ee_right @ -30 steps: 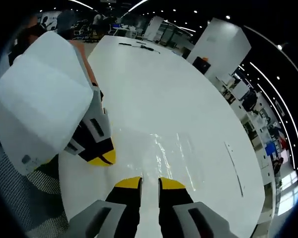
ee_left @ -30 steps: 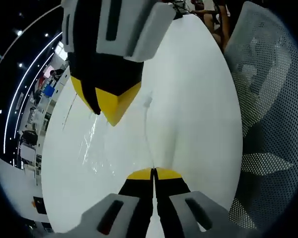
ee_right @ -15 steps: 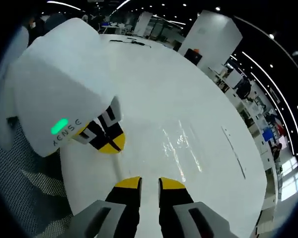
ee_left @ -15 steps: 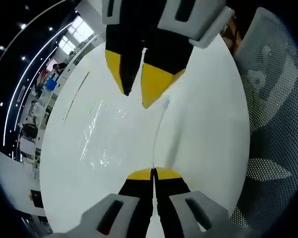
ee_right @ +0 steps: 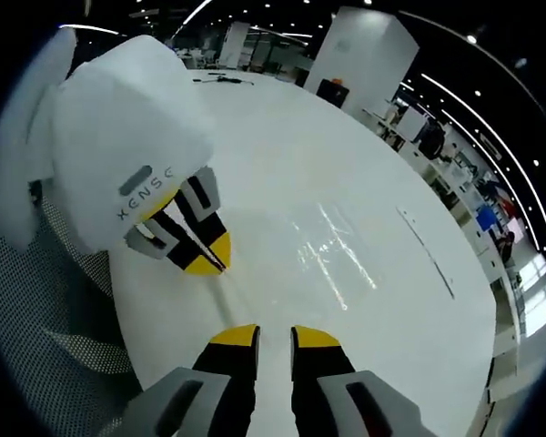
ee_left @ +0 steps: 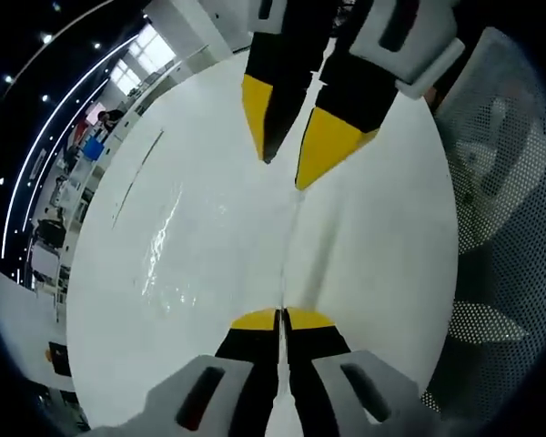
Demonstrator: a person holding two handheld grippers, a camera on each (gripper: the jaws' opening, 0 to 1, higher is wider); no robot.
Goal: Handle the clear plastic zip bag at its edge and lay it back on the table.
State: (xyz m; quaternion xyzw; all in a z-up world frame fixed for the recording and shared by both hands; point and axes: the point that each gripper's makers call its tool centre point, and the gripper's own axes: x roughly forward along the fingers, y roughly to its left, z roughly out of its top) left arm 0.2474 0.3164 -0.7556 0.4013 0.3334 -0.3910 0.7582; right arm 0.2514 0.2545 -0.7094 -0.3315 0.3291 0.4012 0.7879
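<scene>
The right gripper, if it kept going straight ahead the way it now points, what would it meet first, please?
Probably the clear plastic zip bag, lying flat on the white table just ahead of the right gripper, whose jaws stand apart. The left gripper sits off to one side; depth is unclear.

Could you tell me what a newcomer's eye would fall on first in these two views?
Probably the yellow-tipped right claw, open, reaching in from the top of the left gripper view over the white table. Next, the left claw, shut on the edge of the clear bag, which glints on the table.
</scene>
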